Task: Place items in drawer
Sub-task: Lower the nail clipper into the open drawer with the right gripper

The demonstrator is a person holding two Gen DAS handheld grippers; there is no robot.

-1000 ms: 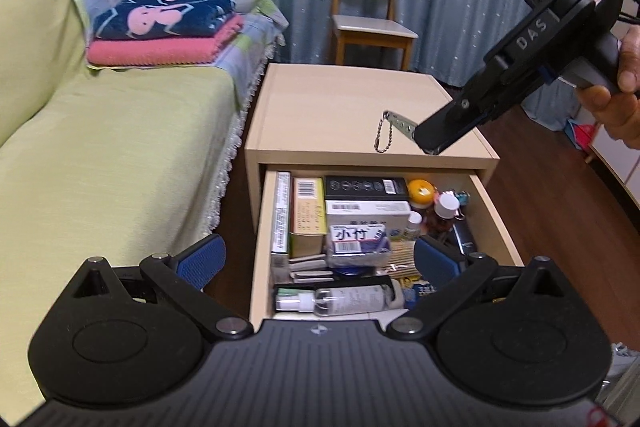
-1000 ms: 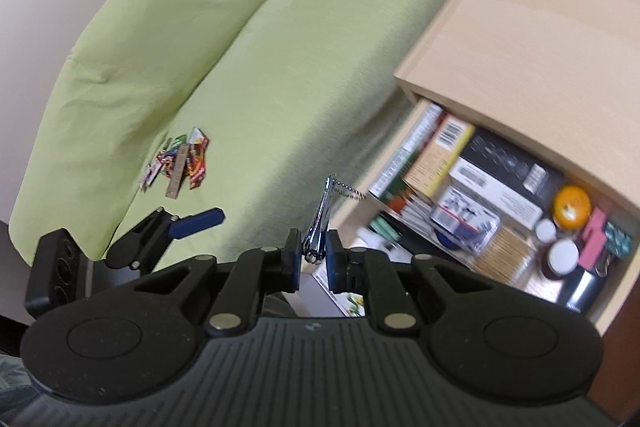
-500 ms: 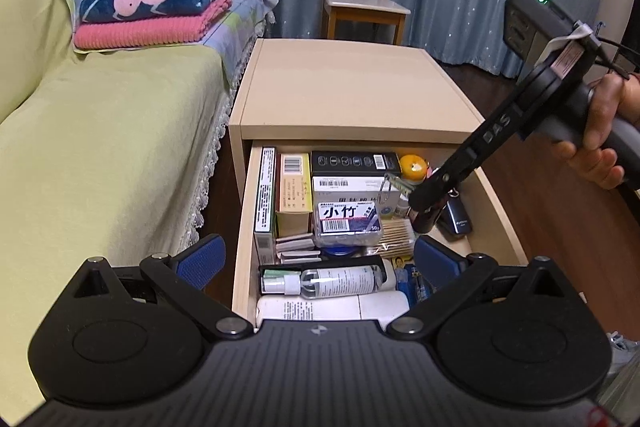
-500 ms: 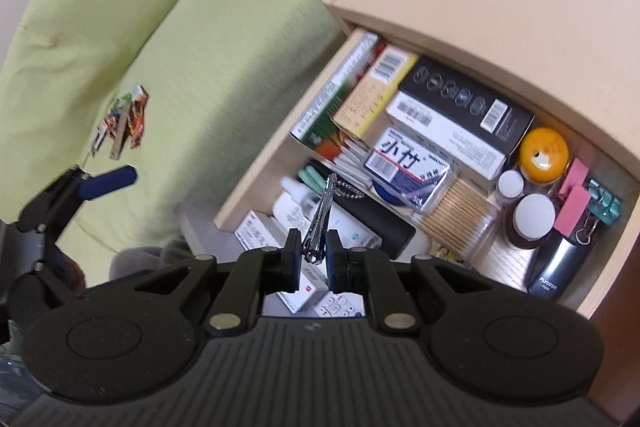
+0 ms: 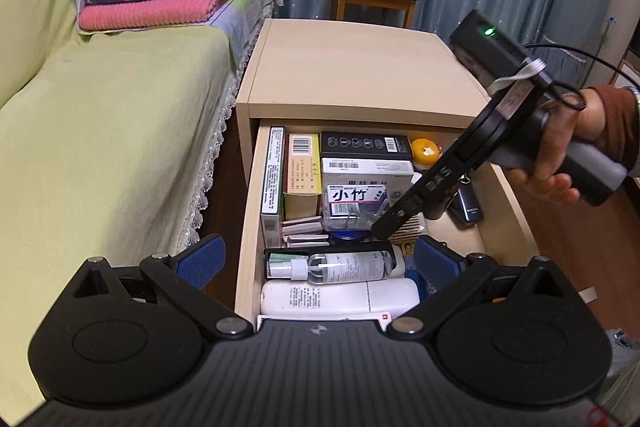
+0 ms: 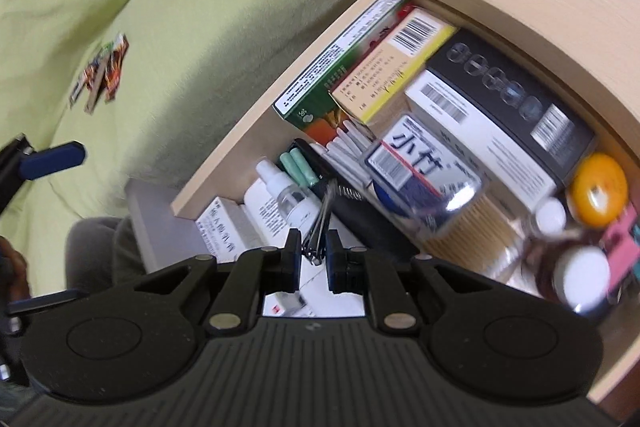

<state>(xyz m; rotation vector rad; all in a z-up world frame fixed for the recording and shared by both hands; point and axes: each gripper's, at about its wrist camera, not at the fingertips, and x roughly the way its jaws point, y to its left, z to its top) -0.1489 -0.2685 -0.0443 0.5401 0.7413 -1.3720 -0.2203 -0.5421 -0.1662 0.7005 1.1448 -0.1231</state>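
While you look through the left wrist view, your left gripper [image 5: 316, 261] waits near the front edge of the drawer [image 5: 249, 227], and its two blue fingers [image 5: 202, 259] stand wide apart with nothing between them. The drawer is pulled out from under the small table [image 5: 352, 67] and it is very full. Your right gripper [image 5: 380, 229] reaches down into the middle of the drawer from the right side, with your hand [image 5: 560, 163] on its handle. Its tip sits just in front of the clear box with the blue label [image 5: 356, 205] and just behind the spray bottle [image 5: 340, 265]. From here you cannot make out the small metal thing it carries. The right one is the hand that is right at the drop spot; the left one is farther back.

In the right wrist view, your right gripper [image 6: 314, 259] is closed on the nail clipper [image 6: 320, 231]. The clipper's long side points straight out from the fingers, toward the black case [image 6: 352, 215] that lies in the drawer [image 6: 224, 183] beside the spray bottle [image 6: 286, 193]. Its little chain hangs over that case. This picture is blurry, so you cannot tell if the clipper touches anything yet.

The clipper looks to be right above the black case, near the drawer's front half, so letting go here should drop it inside. The blurry clear box [image 6: 420, 171] is close by on the right.
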